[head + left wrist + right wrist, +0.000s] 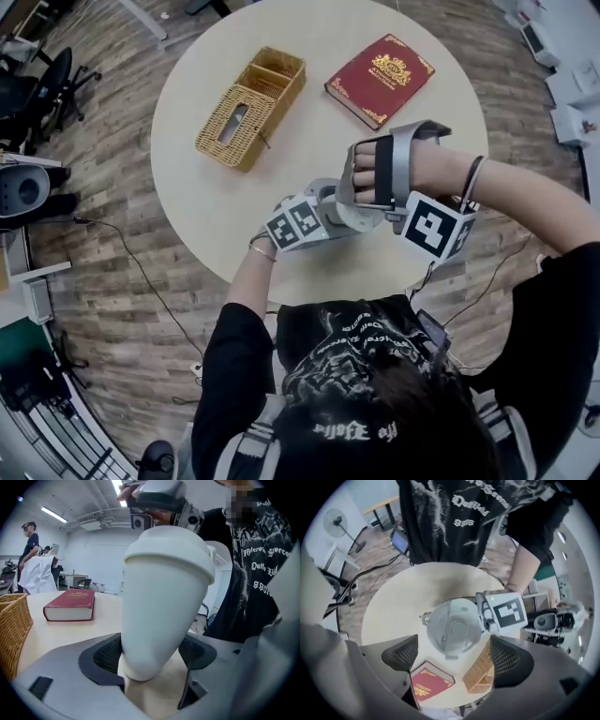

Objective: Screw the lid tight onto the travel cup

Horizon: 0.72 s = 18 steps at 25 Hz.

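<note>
Slipperiness is worrying me: left gripper (pixel 152 657) is clamping the smooth, light-looking white tapered travel cup (pixel 164 611) by its narrow base, mid-frame, while right gripper (pixel 455 656) is hanging open over the round white lid (pixel 454 626), best grabbed at its rim.

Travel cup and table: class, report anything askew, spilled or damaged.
Nothing stands out. The white travel cup stands upright in the left gripper, its white lid on with no visible gap; no spill shows on the round beige table.
</note>
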Available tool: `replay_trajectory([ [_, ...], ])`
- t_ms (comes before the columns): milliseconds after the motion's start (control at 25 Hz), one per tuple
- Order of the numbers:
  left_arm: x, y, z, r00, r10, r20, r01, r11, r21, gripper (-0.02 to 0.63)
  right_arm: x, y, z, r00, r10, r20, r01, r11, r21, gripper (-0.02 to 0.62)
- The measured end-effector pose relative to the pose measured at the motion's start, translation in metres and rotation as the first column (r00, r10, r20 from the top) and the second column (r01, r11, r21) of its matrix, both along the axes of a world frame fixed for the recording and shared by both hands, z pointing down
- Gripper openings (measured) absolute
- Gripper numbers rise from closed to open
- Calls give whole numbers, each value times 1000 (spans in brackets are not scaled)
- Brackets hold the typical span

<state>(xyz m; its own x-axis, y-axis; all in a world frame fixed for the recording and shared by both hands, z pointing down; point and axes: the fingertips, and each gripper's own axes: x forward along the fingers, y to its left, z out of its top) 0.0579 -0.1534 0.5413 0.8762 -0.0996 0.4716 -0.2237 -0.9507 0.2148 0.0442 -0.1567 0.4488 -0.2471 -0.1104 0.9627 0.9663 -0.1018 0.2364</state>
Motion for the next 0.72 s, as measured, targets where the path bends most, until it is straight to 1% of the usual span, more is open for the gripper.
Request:
replay_trajectory([
  [80, -1, -1, 0, 1000, 16, 3, -16, 1000, -2, 396, 1, 7, 7, 993, -119, -28, 118, 993, -15, 471],
  [120, -1, -2, 1, 1000, 19, 2, -19, 1000, -2, 397, 1, 11, 10, 987, -158, -39, 157, 987, -24, 471],
  [160, -1, -3, 1, 1000, 20, 1, -20, 1000, -1, 396, 0, 13, 12, 983, -177, -42, 176, 984, -34, 460],
  [200, -1, -4, 1, 1000, 19, -2, -19, 1000, 0, 396, -1, 16, 13, 983, -178, -38, 176, 983, -50, 423],
  [240, -1, -4, 1, 1000, 17, -5, -17, 1000, 1, 397, -2, 17, 14, 986, -164, -35, 161, 985, -66, 407],
  [280, -1, -4, 2, 1000, 15, -8, -15, 1000, -1, 397, -3, 18, 14, 989, -140, -37, 137, 987, -80, 405],
  [360, -1, -3, 3, 1000, 14, -5, -14, 1000, -11, 397, -4, 20, 14, 997, -67, -47, 62, 992, -112, 405],
  [440, -1, -3, 5, 1000, 15, -1, -15, 1000, -23, 397, -5, 20, 15, 997, 45, -63, -54, 985, -161, 405],
  [560, -2, -5, 5, 1000, 1, -4, -1, 1000, -27, 397, -11, 21, 14, 972, 230, -57, -237, 946, -220, 405],
  [600, -2, -5, 5, 1000, -7, -7, 7, 1000, -25, 397, -13, 20, 14, 957, 286, -51, -290, 930, -228, 403],
  [640, -2, -5, 5, 1000, -17, -10, 17, 1000, -26, 397, -14, 21, 14, 936, 349, -45, -349, 905, -242, 403],
  [680, -2, -4, 5, 1000, -28, -13, 28, 999, -31, 399, -16, 22, 13, 907, 419, -43, -414, 870, -269, 403],
  [720, -2, -2, 6, 999, -40, -16, 39, 999, -38, 399, -17, 23, 13, 871, 489, -46, -479, 824, -304, 403],
])
